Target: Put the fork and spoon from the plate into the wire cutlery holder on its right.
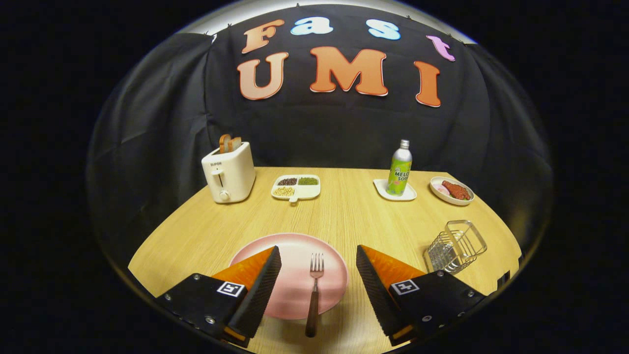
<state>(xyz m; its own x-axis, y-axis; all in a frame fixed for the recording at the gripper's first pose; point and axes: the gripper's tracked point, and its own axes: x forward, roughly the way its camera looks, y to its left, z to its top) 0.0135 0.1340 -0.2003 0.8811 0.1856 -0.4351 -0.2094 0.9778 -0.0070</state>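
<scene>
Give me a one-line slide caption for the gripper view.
Open gripper straddling a fork on the pink plate, wire cutlery holder waiting to its right.

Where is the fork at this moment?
In the gripper view, the fork lies on the pink plate, between the open claw's fingers, tines pointing away; the wire holder stands to its right.

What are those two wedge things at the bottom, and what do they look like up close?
They are the gripper's two fingers: wedge-shaped, tapering to points, with ribbed inner faces. Each sits on a black block fixed with small screws and carrying a square black-and-white marker tag.
</scene>
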